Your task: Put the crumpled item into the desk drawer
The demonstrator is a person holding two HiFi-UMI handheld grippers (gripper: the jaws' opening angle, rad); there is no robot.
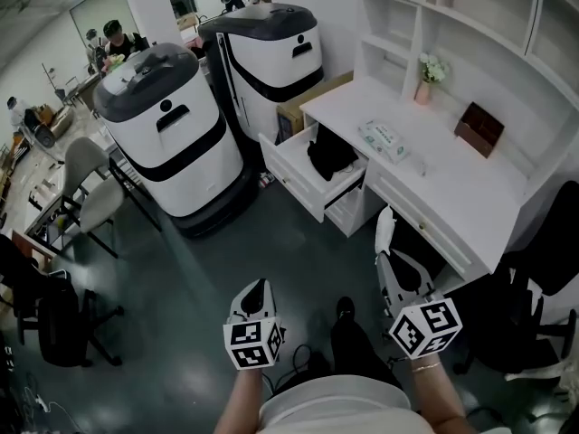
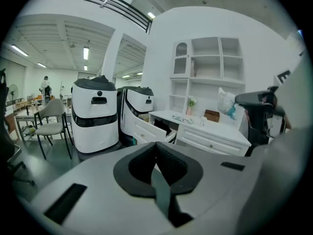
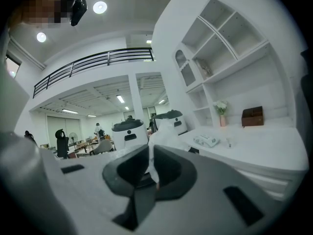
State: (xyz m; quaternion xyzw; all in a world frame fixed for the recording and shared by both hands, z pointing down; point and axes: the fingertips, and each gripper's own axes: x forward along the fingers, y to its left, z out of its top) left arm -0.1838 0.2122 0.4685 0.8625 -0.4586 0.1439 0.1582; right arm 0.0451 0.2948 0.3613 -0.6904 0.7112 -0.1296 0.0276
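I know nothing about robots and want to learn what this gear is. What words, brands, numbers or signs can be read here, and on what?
No text is legible anywhere.
Flat white packet with green print on the white desk: too small to read.
Black-and-white square-patterned marker cubes: patterns only, no letters.
White crumpled paper held in the right tongs: no print visible.
Two big white-and-black machines: no legible label.

desk [image 1: 470, 197], right of frame: white top | on it: tissue pack [image 1: 383, 140] near the middle, vase [image 1: 423, 91] and brown box [image 1: 479, 129] at the back | drawer [image 1: 291, 181], centre: open, black cloth [image 1: 331, 155] inside | floor [image 1: 199, 278], lower left: two white-and-black machines [image 1: 167, 138] standing
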